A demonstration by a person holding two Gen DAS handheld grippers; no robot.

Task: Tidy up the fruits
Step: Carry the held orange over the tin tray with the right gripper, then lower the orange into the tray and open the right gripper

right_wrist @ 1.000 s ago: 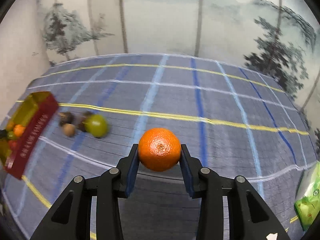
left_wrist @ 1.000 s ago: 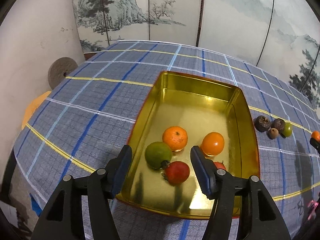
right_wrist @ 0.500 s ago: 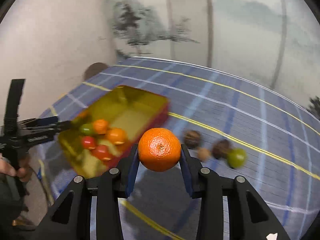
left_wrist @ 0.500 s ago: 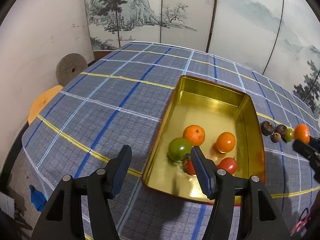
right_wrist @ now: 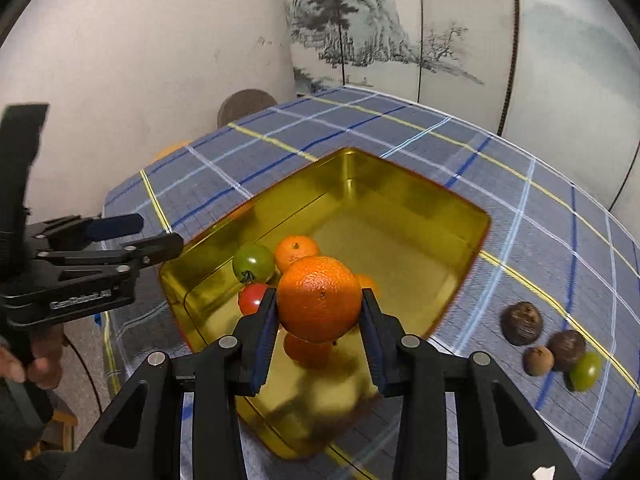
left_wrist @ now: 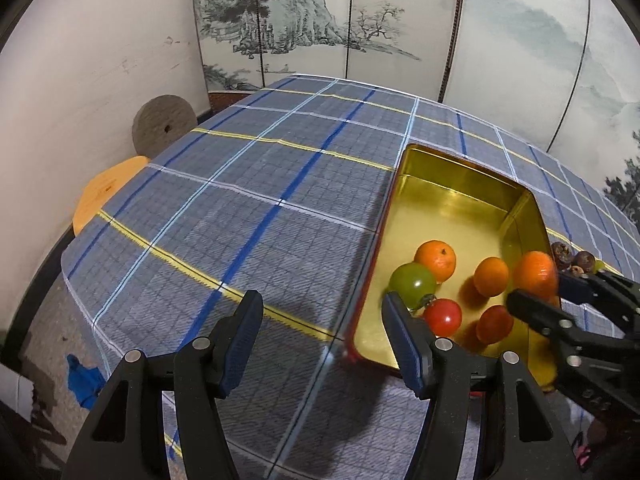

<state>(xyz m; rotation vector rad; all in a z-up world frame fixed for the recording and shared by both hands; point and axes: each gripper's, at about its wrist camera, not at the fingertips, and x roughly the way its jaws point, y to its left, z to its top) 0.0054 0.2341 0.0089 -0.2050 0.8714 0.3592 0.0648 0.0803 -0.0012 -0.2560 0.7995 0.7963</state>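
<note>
My right gripper (right_wrist: 319, 312) is shut on an orange tangerine (right_wrist: 319, 298) and holds it above the near end of the gold tin (right_wrist: 472, 216). In the left wrist view the tangerine (left_wrist: 535, 273) hangs over the tin's (left_wrist: 460, 164) right side. The tin holds two tangerines (left_wrist: 436, 260), a green tomato (left_wrist: 412, 285) and two red tomatoes (left_wrist: 442, 317). My left gripper (left_wrist: 322, 340) is open and empty, over the cloth left of the tin.
Three brown fruits (right_wrist: 522, 323) and a green one (right_wrist: 585, 371) lie on the plaid tablecloth (left_wrist: 248, 216) right of the tin. A round grey stone (left_wrist: 164, 124) and an orange stool (left_wrist: 106, 190) stand by the wall beyond the table's left edge.
My right gripper has swung left with the tangerine from the open cloth to above the tin. My left gripper has drawn back and left, off the tin.
</note>
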